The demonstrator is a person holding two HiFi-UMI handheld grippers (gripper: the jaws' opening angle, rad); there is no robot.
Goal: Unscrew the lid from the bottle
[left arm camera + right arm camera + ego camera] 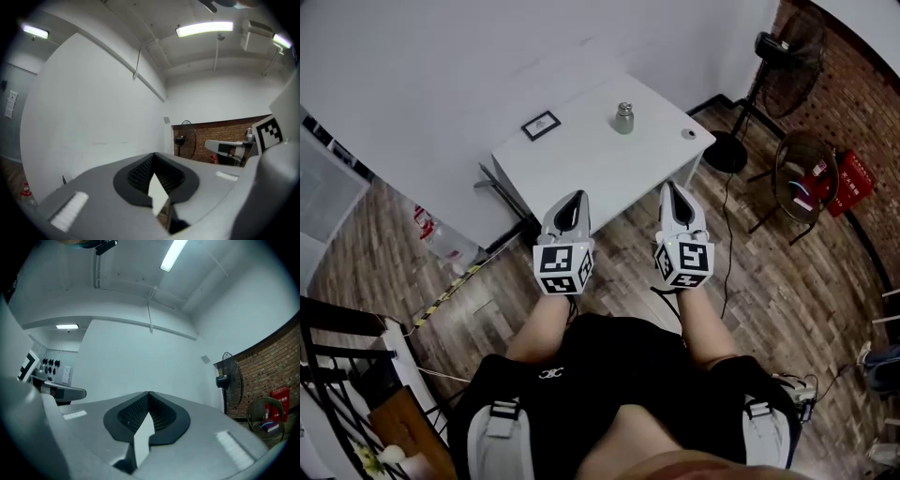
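A small silvery bottle (623, 118) with its lid on stands upright near the far middle of the white table (581, 164). Both grippers hover side by side over the floor at the table's near edge, well short of the bottle, with their noses aimed at the table. My left gripper (574, 201) is shut and holds nothing. My right gripper (673, 191) is likewise shut and empty. The left gripper view shows closed jaws (153, 155) against the white wall, and the right gripper view shows closed jaws (148, 393) the same way. Neither gripper view shows the bottle.
A small dark-framed card (541, 125) lies at the table's far left and a small round disc (689, 134) near its right corner. A standing fan (783, 52), a round wire stand (806, 173) and a red box (853, 183) sit right of the table. A plastic bottle (441, 239) lies on the floor at left.
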